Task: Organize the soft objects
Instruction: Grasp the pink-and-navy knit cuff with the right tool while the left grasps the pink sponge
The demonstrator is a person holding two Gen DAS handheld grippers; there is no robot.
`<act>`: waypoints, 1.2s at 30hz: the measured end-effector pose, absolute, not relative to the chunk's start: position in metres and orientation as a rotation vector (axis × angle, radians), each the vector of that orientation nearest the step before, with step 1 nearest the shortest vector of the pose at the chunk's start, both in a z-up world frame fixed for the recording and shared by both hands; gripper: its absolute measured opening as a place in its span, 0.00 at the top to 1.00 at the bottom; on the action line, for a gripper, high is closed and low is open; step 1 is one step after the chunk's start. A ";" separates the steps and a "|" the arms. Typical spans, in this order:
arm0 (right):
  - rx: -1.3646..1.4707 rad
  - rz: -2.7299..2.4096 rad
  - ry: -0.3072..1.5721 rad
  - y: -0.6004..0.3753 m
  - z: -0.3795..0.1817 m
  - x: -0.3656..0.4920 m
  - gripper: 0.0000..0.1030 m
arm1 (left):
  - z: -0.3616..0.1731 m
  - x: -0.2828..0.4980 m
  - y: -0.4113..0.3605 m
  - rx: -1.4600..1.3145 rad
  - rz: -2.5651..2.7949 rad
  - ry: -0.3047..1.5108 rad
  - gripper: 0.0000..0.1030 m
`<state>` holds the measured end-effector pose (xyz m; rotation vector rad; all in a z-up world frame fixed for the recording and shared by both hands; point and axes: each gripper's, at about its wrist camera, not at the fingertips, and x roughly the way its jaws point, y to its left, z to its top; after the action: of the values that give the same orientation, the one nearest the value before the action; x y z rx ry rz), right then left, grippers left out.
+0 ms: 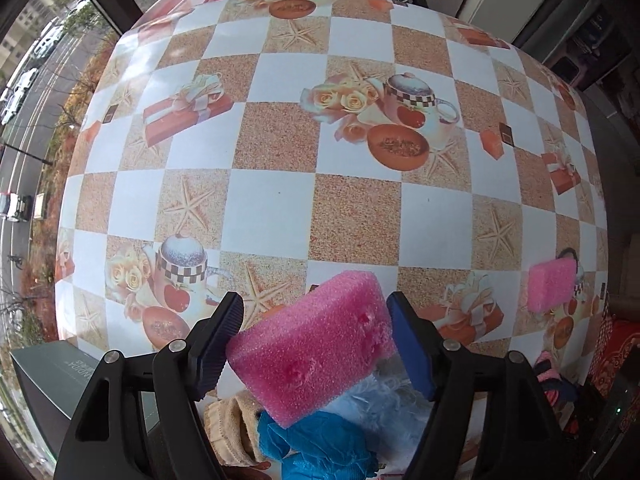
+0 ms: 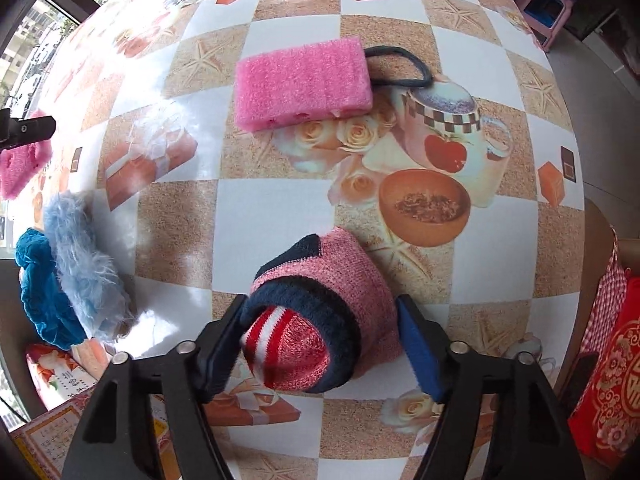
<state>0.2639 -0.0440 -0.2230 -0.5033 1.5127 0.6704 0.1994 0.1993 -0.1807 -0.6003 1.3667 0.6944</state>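
My left gripper [image 1: 314, 330] is shut on a pink foam sponge [image 1: 312, 348], which hangs tilted above the checkered table [image 1: 352, 216]. The same sponge [image 2: 20, 164] shows at the far left of the right wrist view. Below it lie a blue scrunchie [image 1: 316, 440], a pale blue fluffy piece [image 1: 384, 400] and a beige knit item [image 1: 232, 428]. My right gripper [image 2: 320, 320] points down around a rolled pink, navy and red-striped sock [image 2: 320, 308]; both pads touch its sides. A second pink sponge [image 2: 302, 84] lies farther back with a black hair tie [image 2: 400, 66] beside it.
The pale blue fluffy piece [image 2: 84, 264] and the blue scrunchie [image 2: 40, 288] sit at the table's left edge. A printed packet [image 2: 60, 376] lies near them. A red cushion [image 2: 612, 380] is off the right edge, and a dark box [image 1: 40, 380] stands at the left.
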 end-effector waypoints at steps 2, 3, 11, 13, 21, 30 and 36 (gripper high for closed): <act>-0.487 0.664 1.543 -0.043 -0.227 0.264 0.06 | -0.180 0.182 0.208 -0.654 0.722 1.366 0.23; -0.486 0.659 1.545 -0.043 -0.229 0.262 0.05 | -0.181 0.176 0.213 -0.694 0.742 1.368 0.23; -0.566 0.659 1.527 -0.040 -0.235 0.252 0.00 | -0.200 0.135 0.245 -1.015 0.863 1.380 0.23; -0.569 0.660 1.527 -0.038 -0.235 0.251 0.00 | -0.204 0.129 0.247 -1.057 0.869 1.386 0.23; -0.599 0.665 1.510 -0.031 -0.235 0.242 0.00 | -0.187 0.140 0.229 -0.801 0.782 1.430 0.23; -0.598 0.667 1.509 -0.034 -0.235 0.249 0.00 | -0.176 0.154 0.188 -0.228 0.527 1.539 0.23; -0.607 0.679 1.503 -0.036 -0.237 0.250 0.00 | -0.213 0.140 0.190 -0.257 0.486 1.641 0.32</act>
<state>0.2497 -0.0365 -0.2372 -0.6073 1.5033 0.6786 0.1400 0.1905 -0.2127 -0.2573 1.6412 0.4864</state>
